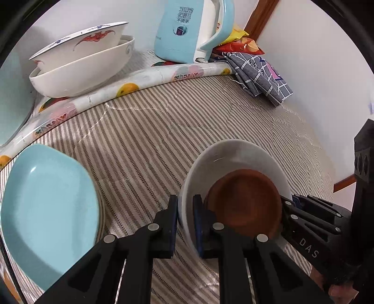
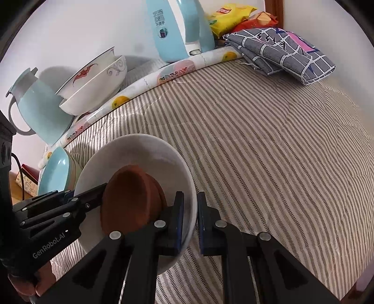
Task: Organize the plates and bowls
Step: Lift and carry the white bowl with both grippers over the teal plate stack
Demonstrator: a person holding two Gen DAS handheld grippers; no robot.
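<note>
A white bowl with a small brown bowl inside it sits over the striped tablecloth. My left gripper is shut on the white bowl's left rim. My right gripper is shut on its right rim; it also shows in the left wrist view as the right gripper. In the right wrist view the left gripper reaches in from the left. A light blue plate lies to the left. Two white bowls, one with a red bat motif, are nested at the back.
A light blue kettle stands at the back on a fruit-print mat. A folded grey checked cloth and snack packets lie at the back right. A blue jug stands far left. A hand holds the left gripper.
</note>
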